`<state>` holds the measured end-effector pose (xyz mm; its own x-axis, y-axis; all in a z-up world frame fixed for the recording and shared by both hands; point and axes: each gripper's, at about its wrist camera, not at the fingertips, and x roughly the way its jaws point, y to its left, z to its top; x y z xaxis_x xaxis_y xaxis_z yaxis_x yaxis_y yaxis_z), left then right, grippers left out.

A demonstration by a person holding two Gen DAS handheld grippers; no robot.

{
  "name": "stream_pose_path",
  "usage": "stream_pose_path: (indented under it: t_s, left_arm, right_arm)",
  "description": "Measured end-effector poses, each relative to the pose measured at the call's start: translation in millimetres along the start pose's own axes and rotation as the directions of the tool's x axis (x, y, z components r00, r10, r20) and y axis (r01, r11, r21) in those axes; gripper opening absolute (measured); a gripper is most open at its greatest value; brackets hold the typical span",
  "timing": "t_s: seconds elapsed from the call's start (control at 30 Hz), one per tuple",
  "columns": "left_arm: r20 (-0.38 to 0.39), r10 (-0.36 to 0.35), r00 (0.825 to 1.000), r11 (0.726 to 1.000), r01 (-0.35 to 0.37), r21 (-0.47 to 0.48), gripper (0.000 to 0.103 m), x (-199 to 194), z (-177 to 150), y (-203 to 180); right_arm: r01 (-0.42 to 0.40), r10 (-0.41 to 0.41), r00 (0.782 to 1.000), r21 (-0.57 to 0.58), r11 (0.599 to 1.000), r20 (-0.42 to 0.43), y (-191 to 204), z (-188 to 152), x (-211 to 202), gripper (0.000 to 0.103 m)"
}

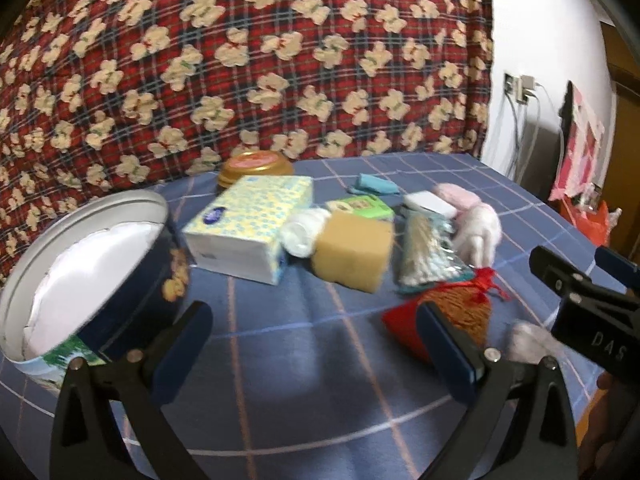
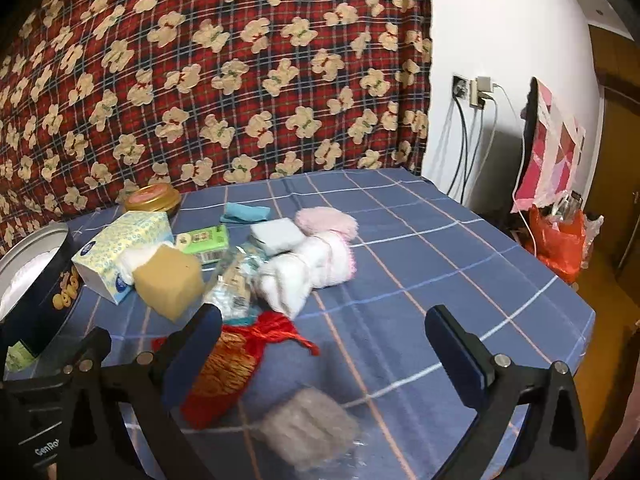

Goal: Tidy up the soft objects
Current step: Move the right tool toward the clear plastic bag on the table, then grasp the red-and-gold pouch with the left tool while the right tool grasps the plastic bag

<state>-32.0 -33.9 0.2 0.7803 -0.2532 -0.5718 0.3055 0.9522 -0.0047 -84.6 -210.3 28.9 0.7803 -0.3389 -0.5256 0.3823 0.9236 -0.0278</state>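
Note:
A pile of soft things lies on the blue checked cloth [image 1: 304, 360]: a tan sponge [image 1: 354, 254], a white fluffy bundle [image 2: 308, 270], a pink pad [image 2: 326, 220], a red and gold pouch [image 2: 228, 364], a grey fuzzy piece [image 2: 310, 426] and a teal cloth [image 2: 245, 213]. An open round tin [image 1: 86, 272] lined with white paper stands at the left. My left gripper [image 1: 314, 338] is open above bare cloth in front of the sponge. My right gripper [image 2: 324, 342] is open, with the grey piece lying low between its fingers and the pouch by the left finger.
A tissue box [image 1: 250, 228], a green packet [image 1: 360, 206], a clear bag of swabs [image 1: 424, 254], a white block [image 2: 276, 234] and a gold lid [image 1: 256, 166] sit among the pile. A red bear-print blanket [image 1: 240, 60] hangs behind. Cables and an orange bag [image 2: 560, 246] stand beyond the right edge.

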Motion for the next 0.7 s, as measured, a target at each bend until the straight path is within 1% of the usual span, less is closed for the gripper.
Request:
stream_pose_path:
  t_s: [0.13, 0.27, 0.33, 0.43, 0.5, 0.53, 0.6, 0.63, 0.67, 0.7]
  left_arm:
    - [-0.007, -0.025, 1.0, 0.999, 0.025, 0.04, 0.103, 0, -3, -16]
    - [-0.022, -0.039, 0.999, 0.996, 0.041, 0.08, 0.103, 0, -6, -27]
    - [-0.032, -0.037, 0.999, 0.993, 0.04, 0.107, 0.103, -1, -8, -29]
    - [-0.059, -0.074, 0.996, 0.991, 0.079, 0.106, 0.103, -1, -11, -24]
    - [-0.07, -0.076, 0.995, 0.991, 0.084, 0.109, 0.103, 0, -13, -20]
    - [-0.075, -0.066, 0.995, 0.992, 0.074, 0.106, 0.103, 1, -14, -16]
    - [-0.081, -0.079, 0.994, 0.991, 0.087, 0.098, 0.103, 2, -15, -10]
    - [-0.083, -0.085, 0.993, 0.991, 0.093, 0.097, 0.103, 2, -15, -8]
    - [-0.08, -0.085, 0.993, 0.991, 0.093, 0.097, 0.103, 1, -15, -5]
    - [-0.072, -0.087, 0.994, 0.991, 0.094, 0.099, 0.103, 0, -14, -3]
  right_arm:
    - [0.015, -0.014, 0.999, 0.022, 1.0, -0.035, -20, -6, 1, 0.103]
    - [0.01, -0.009, 0.999, 0.027, 1.0, -0.045, -31, -12, 0, 0.103]
    - [-0.017, 0.017, 0.999, 0.005, 1.0, -0.032, -34, -18, -4, 0.103]
    - [-0.043, 0.042, 0.999, -0.036, 0.998, -0.028, -42, -31, -12, 0.103]
    - [-0.067, 0.066, 0.997, -0.04, 0.997, -0.026, -47, -40, -18, 0.102]
    - [-0.092, 0.091, 0.995, -0.039, 0.995, -0.029, -49, -45, -20, 0.102]
    - [-0.141, 0.139, 0.989, -0.038, 0.989, -0.046, -47, -52, -19, 0.102]
    - [-0.149, 0.146, 0.988, -0.042, 0.988, -0.054, -44, -53, -16, 0.1]
    - [-0.16, 0.157, 0.985, -0.049, 0.986, -0.064, -40, -54, -12, 0.093]
    - [-0.176, 0.172, 0.983, -0.057, 0.983, -0.071, -37, -56, -10, 0.091]
